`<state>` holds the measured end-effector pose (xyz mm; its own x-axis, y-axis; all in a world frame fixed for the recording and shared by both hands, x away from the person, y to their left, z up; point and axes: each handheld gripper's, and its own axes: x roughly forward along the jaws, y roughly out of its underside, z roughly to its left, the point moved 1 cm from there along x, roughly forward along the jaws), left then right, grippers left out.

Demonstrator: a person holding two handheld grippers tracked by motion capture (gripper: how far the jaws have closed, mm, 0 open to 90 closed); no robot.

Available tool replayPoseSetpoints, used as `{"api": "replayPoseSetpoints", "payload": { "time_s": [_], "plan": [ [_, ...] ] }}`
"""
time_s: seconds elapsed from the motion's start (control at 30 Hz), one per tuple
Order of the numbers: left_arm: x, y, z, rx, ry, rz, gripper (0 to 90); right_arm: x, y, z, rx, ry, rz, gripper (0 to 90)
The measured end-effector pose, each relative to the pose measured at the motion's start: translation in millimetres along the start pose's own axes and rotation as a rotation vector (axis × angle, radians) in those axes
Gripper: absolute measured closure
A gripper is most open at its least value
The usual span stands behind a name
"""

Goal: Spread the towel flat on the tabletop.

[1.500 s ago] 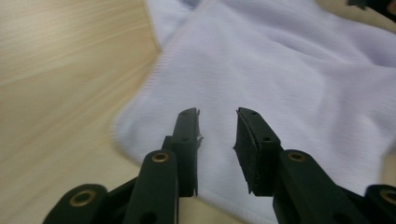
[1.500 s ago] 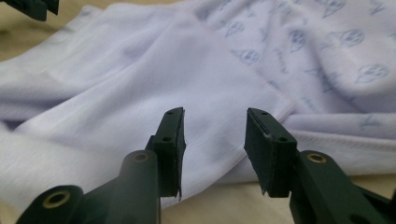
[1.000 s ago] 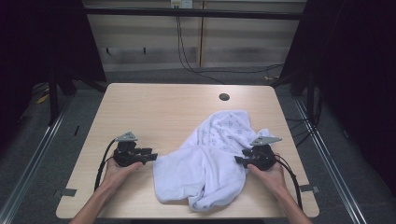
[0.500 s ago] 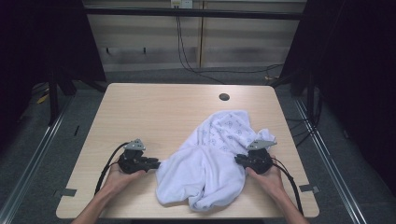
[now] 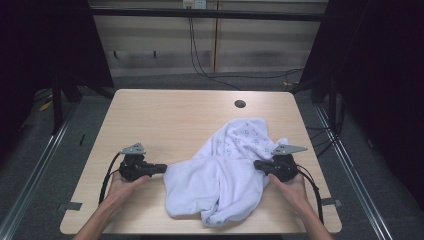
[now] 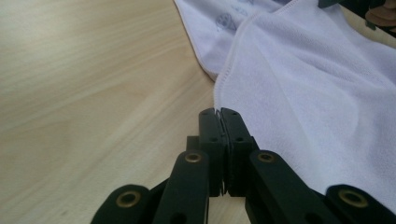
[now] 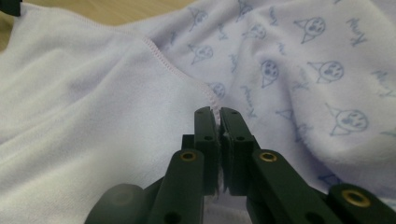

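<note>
Here, grip on the left: the left gripper (image 6: 219, 113) has its jaws pressed together on a thin stitched corner of the white towel (image 5: 225, 175), only a sliver of hem between the tips.
Grip on the right: the right gripper (image 7: 218, 113) is clamped on a stitched hem where the plain side meets the printed side.
Towel: crumpled on the wooden table (image 5: 165, 120), near the person's edge, between the two grippers, part of it folded over to show small printed figures.
Slip risk: the left hold looks shallow, so a sharp outward pull would likely tear the corner free.
Tangle risk: the bunched middle may drag and twist if lifted unevenly.
Wrong-edge risk: I cannot tell whether both holds are true corners.
</note>
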<state>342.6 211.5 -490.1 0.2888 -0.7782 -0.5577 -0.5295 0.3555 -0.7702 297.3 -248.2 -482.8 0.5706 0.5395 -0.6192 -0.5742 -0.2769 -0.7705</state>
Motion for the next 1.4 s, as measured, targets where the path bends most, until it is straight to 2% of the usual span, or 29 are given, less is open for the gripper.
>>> {"api": "replayPoseSetpoints", "payload": {
  "time_s": [0.07,0.13,0.2,0.4,0.57,0.63,0.7,0.8,0.9,0.93,0.97,1.0,1.03,1.07,1.13,1.2,1.3,1.33,1.4],
  "plan": [
    [-4.2,-4.7,0.8,-0.006,-0.003,-0.020,88.6,-3.4,-5.2,-2.7,0.010,0.001,-0.015,86.4],
    [-8.4,-11.2,-0.1,-0.002,-0.003,-0.053,88.6,-12.0,-14.8,-6.7,0.020,0.001,-0.064,86.4],
    [-12.7,-18.5,-1.9,0.002,0.003,-0.085,88.6,-15.5,-18.2,-7.7,0.020,0.005,-0.077,86.4],
    [-27.3,-49.1,-7.8,0.016,0.002,-0.200,88.6,-36.5,-41.7,-15.0,0.031,0.029,-0.152,86.3],
    [-34.6,-72.1,-14.8,0.037,0.009,-0.247,88.6,-61.1,-65.2,-18.1,0.029,0.037,-0.228,86.4],
    [-37.2,-84.7,-20.0,0.061,0.009,-0.236,88.6,-68.4,-73.3,-19.8,0.036,0.044,-0.249,86.4],
    [-43.1,-99.5,-27.9,0.095,0.001,-0.241,88.6,-75.7,-85.9,-21.0,0.024,0.056,-0.246,86.5],
    [-59.2,-122.3,-37.4,0.127,-0.003,-0.290,88.6,-94.1,-108.8,-21.2,0.019,0.054,-0.283,86.7],
    [-79.4,-143.9,-45.4,0.167,-0.028,-0.323,88.7,-120.2,-134.7,-20.4,0.005,0.069,-0.341,86.7],
    [-84.8,-147.9,-47.9,0.175,-0.028,-0.336,88.6,-129.8,-141.8,-19.5,0.002,0.074,-0.366,86.8],
    [-91.7,-152.0,-52.2,0.179,-0.017,-0.360,88.6,-146.9,-152.1,-17.3,-0.009,0.072,-0.415,86.8],
    [-98.2,-154.6,-56.8,0.191,-0.002,-0.380,88.6,-146.9,-152.1,-17.3,-0.009,0.072,-0.415,86.8],
    [-102.3,-155.4,-62.6,0.204,0.011,-0.395,88.6,-156.7,-155.7,-14.5,-0.015,0.066,-0.448,86.8],
    [-104.1,-154.3,-68.7,0.220,0.012,-0.389,88.6,-164.7,-157.0,-11.0,-0.017,0.052,-0.476,86.8],
    [-101.5,-143.5,-78.3,0.238,0.038,-0.368,88.6,-171.5,-151.1,-3.8,-0.032,0.033,-0.488,86.9],
    [-95.3,-127.5,-80.0,0.234,0.059,-0.348,88.6,-167.5,-132.9,3.0,-0.032,0.012,-0.454,86.9],
    [-80.8,-90.6,-77.1,0.190,0.077,-0.280,88.6,-153.8,-90.7,10.8,-0.016,-0.042,-0.410,86.9],
    [-76.8,-78.2,-75.6,0.180,0.074,-0.249,88.6,-148.1,-75.3,13.0,-0.006,-0.058,-0.386,86.9],
    [-72.3,-51.9,-74.0,0.156,0.079,-0.208,88.6,-136.6,-46.3,17.1,0.003,-0.054,-0.313,86.9]
  ]
}}
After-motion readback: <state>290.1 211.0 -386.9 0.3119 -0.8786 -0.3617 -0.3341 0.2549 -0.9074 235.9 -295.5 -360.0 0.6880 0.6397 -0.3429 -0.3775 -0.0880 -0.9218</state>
